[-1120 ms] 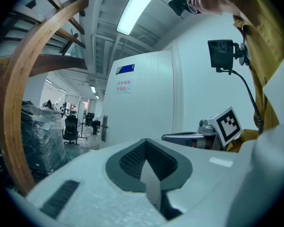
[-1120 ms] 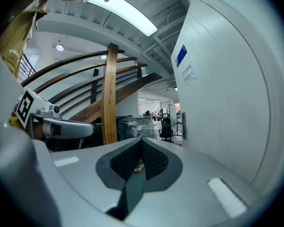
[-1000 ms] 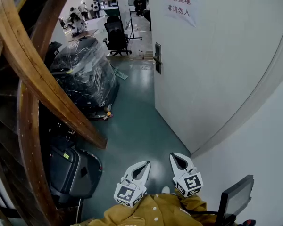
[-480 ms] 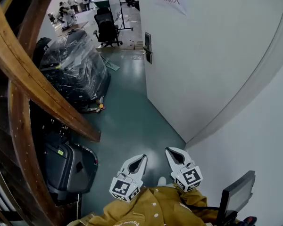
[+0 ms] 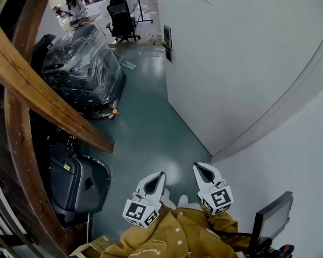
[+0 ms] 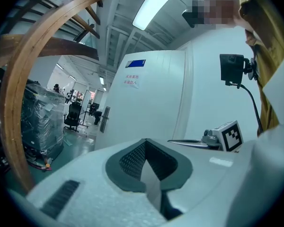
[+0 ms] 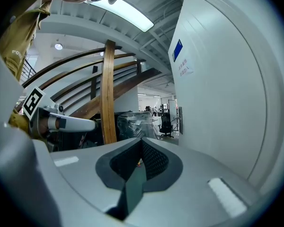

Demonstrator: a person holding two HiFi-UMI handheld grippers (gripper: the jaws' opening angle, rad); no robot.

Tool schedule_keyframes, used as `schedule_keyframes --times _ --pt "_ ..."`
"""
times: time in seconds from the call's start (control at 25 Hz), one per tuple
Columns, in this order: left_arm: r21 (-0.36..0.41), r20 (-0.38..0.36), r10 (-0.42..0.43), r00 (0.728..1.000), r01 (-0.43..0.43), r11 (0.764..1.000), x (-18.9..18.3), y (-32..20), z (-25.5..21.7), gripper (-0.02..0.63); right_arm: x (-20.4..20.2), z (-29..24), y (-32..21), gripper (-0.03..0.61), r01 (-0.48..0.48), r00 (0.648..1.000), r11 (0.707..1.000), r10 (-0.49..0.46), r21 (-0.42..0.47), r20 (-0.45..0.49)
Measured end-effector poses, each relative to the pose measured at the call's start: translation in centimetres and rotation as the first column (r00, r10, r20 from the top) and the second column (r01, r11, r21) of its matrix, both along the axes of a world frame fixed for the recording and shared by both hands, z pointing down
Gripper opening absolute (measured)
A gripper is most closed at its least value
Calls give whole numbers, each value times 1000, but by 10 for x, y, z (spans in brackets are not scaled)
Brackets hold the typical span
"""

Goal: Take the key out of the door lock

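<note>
Left tool, right tool closed; door lock distant

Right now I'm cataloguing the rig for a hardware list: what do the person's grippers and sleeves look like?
Both the left gripper and right gripper have white, rounded shells tapering to a point, each with a dark teardrop-shaped opening lined by ribbed pads. Each carries a white cube printed with black square markers. The person wears a mustard-yellow jacket with pale snap buttons.
</note>
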State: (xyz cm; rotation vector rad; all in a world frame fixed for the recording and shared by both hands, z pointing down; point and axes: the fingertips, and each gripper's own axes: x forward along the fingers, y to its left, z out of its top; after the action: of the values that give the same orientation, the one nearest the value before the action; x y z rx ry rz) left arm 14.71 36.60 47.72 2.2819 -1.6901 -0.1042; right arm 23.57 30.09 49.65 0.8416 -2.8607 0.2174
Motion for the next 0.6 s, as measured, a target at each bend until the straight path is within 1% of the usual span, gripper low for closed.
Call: schedule_keyframes --times 0.12,0.28,0.48,0.6 --pt "6 -5 -11 1000 11 1000 -20 -24 3 -2 -19 4 -24 6 7 1000 1000 -7 1 -3" --pt "-10 -37 -18 999 18 1000 -66 -69 15 -2 -62 13 -68 6 12 1000 1000 -13 -18 -17" --pt "12 -51 40 998 -39 999 -138 -148 8 -2 -136 6 -146 6 8 1000 1000 -8 -26 -20" --pt "6 -64 76 995 -75 997 -176 -186 3 -2 -172 -3 -185 6 -24 999 1000 24 -19 -29"
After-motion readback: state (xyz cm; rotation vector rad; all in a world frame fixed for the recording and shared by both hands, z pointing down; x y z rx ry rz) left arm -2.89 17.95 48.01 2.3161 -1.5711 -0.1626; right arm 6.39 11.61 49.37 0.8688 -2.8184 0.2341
